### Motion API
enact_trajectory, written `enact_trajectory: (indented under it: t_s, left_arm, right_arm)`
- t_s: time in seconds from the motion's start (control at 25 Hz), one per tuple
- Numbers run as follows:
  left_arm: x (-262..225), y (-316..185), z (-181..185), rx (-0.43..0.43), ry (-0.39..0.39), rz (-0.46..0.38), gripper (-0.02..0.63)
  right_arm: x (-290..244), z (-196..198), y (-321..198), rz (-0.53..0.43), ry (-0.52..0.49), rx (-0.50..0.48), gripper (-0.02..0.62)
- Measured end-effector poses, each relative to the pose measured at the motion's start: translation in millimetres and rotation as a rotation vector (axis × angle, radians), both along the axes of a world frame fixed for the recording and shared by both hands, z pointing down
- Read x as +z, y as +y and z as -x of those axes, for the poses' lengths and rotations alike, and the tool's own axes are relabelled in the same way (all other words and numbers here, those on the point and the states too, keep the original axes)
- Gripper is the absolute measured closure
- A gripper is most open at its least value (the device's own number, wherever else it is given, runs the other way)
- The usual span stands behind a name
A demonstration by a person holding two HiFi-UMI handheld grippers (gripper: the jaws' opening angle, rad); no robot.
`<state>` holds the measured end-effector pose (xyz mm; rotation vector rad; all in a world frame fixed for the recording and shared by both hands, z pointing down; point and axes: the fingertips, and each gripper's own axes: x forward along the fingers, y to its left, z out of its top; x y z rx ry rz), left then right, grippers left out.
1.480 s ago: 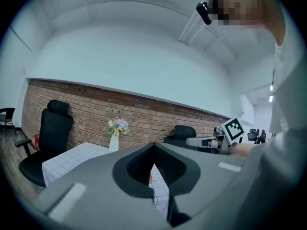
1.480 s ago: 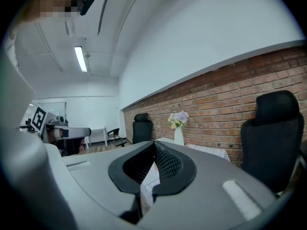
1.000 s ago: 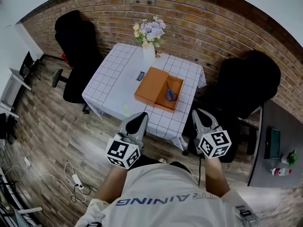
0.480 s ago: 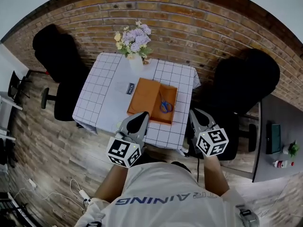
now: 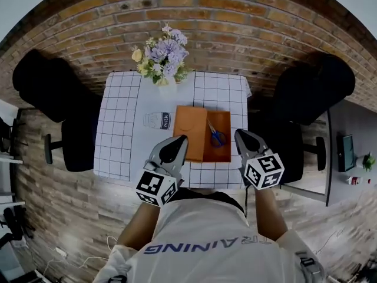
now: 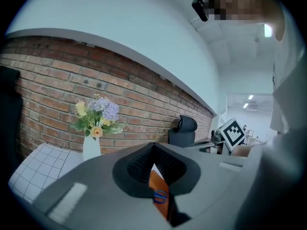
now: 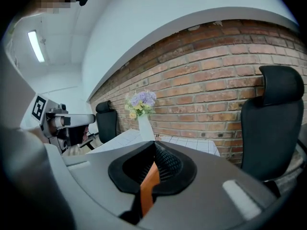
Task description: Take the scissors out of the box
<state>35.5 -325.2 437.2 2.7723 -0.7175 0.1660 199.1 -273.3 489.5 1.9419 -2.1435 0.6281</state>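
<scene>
An orange box [image 5: 189,133] lies open on the checked tablecloth, and blue-handled scissors [image 5: 217,136] rest in its right half. My left gripper [image 5: 178,140] hangs over the table's near edge, just left of the box's near corner, jaws together and empty. My right gripper [image 5: 239,134] hovers just right of the box, also shut and empty. In the left gripper view, the box [image 6: 156,181] and a blue scissor handle [image 6: 160,196] show through the slit below the shut gripper [image 6: 153,145]. The right gripper view shows only an orange strip of box [image 7: 149,186] below its gripper [image 7: 154,145].
A white vase of flowers [image 5: 162,58] stands at the table's far edge. A small milk bottle [image 5: 156,120] lies left of the box. Black office chairs [image 5: 56,99] [image 5: 312,90] flank the table [image 5: 118,134]. A brick wall runs behind, and a grey desk [image 5: 347,140] sits at right.
The person has stepped up to the table. Both grippers have moved forward, from over the floor to either side of the box's near end. Their jaws stayed shut.
</scene>
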Motion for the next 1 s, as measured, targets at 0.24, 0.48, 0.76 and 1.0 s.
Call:
enact_trajectory:
  t_s: [0.24, 0.48, 0.76, 1.0]
  left_arm:
    - [24, -38, 16, 0.057, -0.012, 0.044, 0.603]
    - [50, -42, 22, 0.037, -0.034, 0.111, 0.603]
    - [64, -35, 16, -0.008, -0.042, 0.146, 0.603]
    - [70, -34, 22, -0.03, -0.043, 0.165, 0.603]
  right_arm:
    - [51, 11, -24, 0.193, 0.039, 0.06, 0.54]
    - [140, 21, -10, 0.511, 0.078, 0.007, 0.446]
    - [212, 20, -19, 0.753, 0.175, -0.087, 0.436]
    - [241, 24, -24, 0.907, 0.256, -0.134, 0.434]
